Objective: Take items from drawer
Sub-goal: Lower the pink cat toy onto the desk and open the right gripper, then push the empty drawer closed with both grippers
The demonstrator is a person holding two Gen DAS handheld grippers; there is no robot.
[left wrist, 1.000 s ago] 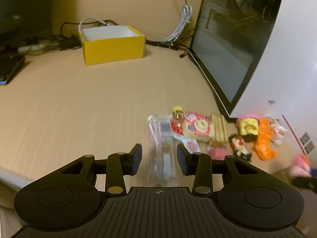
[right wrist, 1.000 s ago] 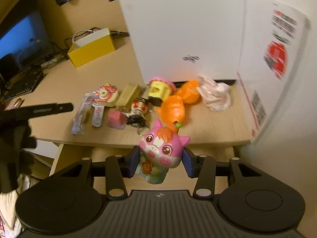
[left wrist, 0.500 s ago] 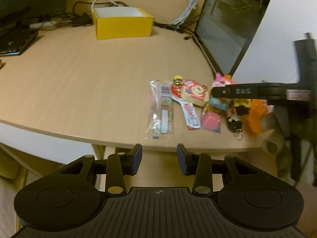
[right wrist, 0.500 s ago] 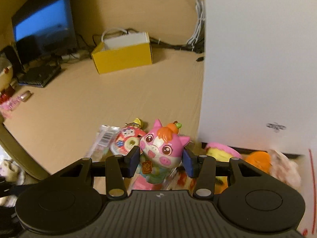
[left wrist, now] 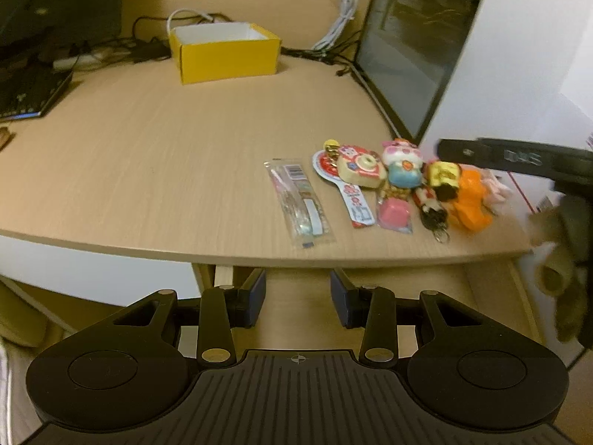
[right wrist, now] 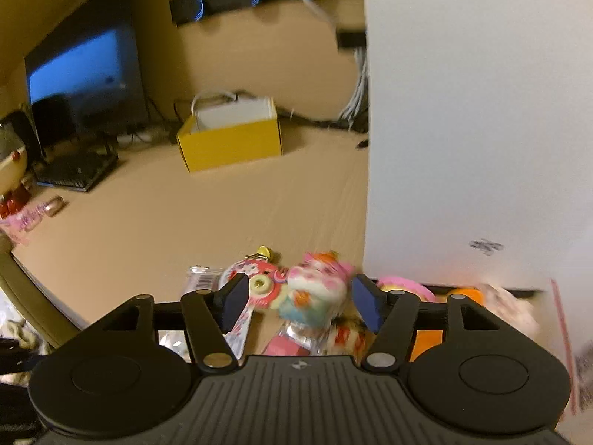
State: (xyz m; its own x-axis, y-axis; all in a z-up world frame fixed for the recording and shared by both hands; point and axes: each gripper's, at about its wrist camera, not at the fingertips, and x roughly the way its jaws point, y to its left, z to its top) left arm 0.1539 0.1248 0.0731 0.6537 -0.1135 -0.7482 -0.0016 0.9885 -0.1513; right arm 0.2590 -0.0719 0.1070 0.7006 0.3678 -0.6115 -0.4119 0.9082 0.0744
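A pink pig toy (right wrist: 315,289) rests on the wooden desk (left wrist: 166,148) among other small toys, blurred. My right gripper (right wrist: 298,300) stands open around it, with both pads apart from it. In the left wrist view the pig toy (left wrist: 402,163) sits between a camera-shaped toy (left wrist: 361,165) and a yellow figure. The right gripper's black body (left wrist: 519,155) hovers just right of it, held by a gloved hand (left wrist: 567,259). My left gripper (left wrist: 296,293) is open and holds nothing, below the desk's front edge over the light wooden drawer (left wrist: 426,285).
On the desk front lie a clear packet (left wrist: 300,200), a pink block (left wrist: 394,213), a keychain figure (left wrist: 431,204) and an orange toy (left wrist: 470,200). A yellow box (left wrist: 224,53) stands at the back. A white computer case (left wrist: 519,55) stands on the right.
My right gripper has opened and let the pig toy down among the toys on the desk. My left gripper has drawn back below the desk edge.
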